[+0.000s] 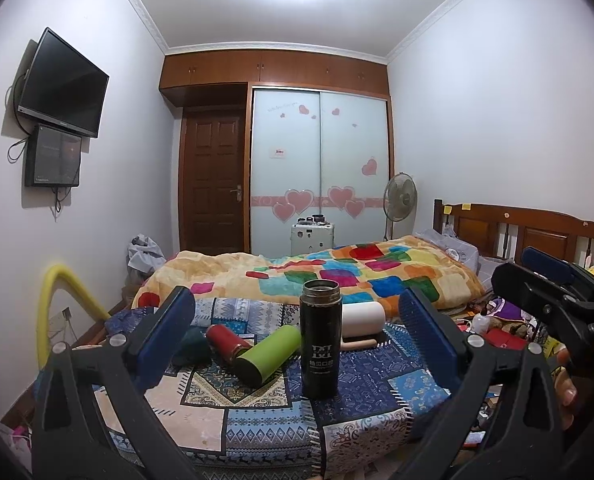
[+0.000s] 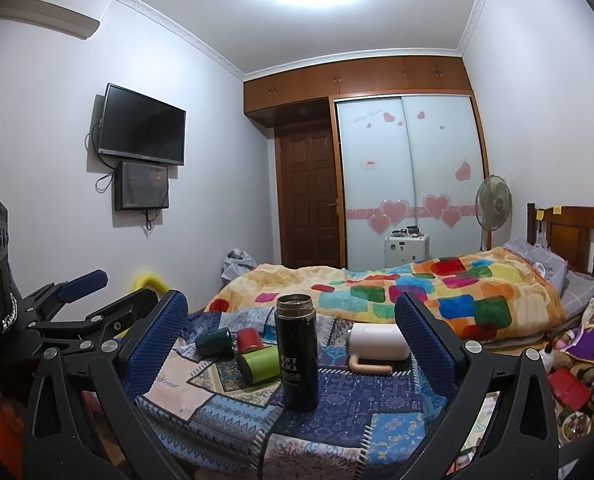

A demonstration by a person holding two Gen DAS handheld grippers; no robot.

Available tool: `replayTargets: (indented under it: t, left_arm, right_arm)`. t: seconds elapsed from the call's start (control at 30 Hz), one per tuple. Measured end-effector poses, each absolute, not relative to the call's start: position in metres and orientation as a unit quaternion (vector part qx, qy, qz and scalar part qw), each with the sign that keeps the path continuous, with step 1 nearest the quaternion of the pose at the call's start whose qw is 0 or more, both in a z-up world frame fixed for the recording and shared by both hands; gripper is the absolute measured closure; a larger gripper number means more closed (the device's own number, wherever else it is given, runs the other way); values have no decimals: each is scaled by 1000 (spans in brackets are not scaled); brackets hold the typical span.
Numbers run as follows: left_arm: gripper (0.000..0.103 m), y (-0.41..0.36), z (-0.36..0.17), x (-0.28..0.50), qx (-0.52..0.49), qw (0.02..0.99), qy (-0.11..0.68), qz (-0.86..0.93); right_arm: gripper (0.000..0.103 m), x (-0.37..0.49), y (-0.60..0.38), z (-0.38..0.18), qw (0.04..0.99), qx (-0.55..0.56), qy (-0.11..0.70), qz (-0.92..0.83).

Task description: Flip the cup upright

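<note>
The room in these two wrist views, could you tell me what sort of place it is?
Most likely a home bedroom: a bed with a colourful blanket, a sliding-door wardrobe with heart stickers, and a wall-mounted TV.

I see a bed with a bright blanket (image 1: pixel 361 276) at about 2 o'clock. A black TV (image 1: pixel 63 84) hangs on the wall at 10 o'clock. At 12 o'clock there is a brown door (image 1: pixel 213 180). A fan (image 1: pixel 400 200) stands by the bed.
</note>
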State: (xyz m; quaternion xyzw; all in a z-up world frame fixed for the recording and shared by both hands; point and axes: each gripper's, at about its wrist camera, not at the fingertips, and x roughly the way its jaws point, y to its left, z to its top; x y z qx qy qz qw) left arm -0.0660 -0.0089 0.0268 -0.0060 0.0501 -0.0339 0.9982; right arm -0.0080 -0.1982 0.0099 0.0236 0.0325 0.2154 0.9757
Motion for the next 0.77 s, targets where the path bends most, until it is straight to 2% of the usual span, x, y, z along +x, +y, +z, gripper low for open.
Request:
replayTargets:
  t: [0.77]
  left_arm:
    - [0, -9, 26, -64, -7, 997, 61, -39]
  right_arm:
    - [0, -7, -199, 10, 976, 24, 35, 213]
